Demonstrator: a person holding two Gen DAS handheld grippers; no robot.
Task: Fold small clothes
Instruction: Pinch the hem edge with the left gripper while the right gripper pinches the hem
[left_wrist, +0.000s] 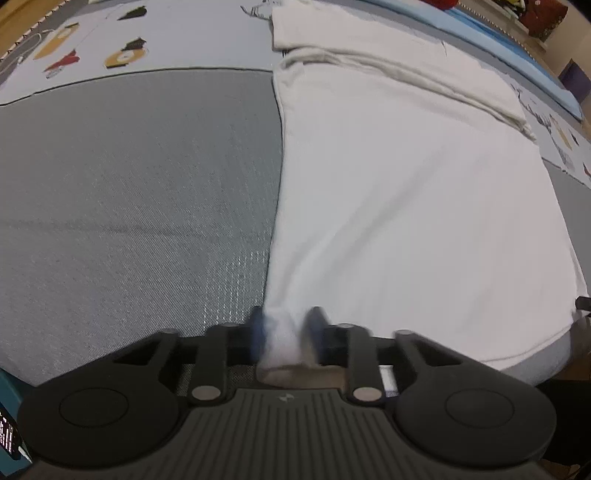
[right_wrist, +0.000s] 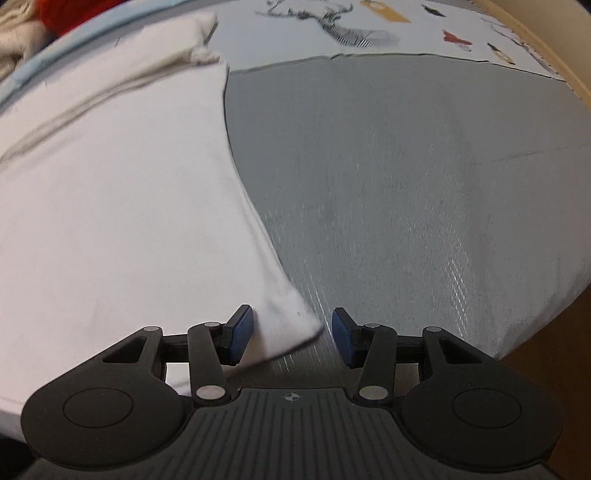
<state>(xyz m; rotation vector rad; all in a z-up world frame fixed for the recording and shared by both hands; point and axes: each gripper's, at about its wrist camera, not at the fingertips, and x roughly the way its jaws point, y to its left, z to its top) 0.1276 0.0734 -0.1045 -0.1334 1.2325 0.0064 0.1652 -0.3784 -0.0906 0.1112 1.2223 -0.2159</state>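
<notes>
The blue-padded fingertips (left_wrist: 258, 328) of the left gripper (left_wrist: 284, 332) are smeared by motion blur around a bunched white fabric corner (left_wrist: 280, 343). The far red and cream heap (right_wrist: 33, 18) is cut off at the frame's edge. A small dark screen (left_wrist: 7, 432) shows unreadable text.

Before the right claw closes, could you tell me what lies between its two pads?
In the right wrist view, a corner of the white garment lies between the open right claw's pads, over the grey mat.
</notes>
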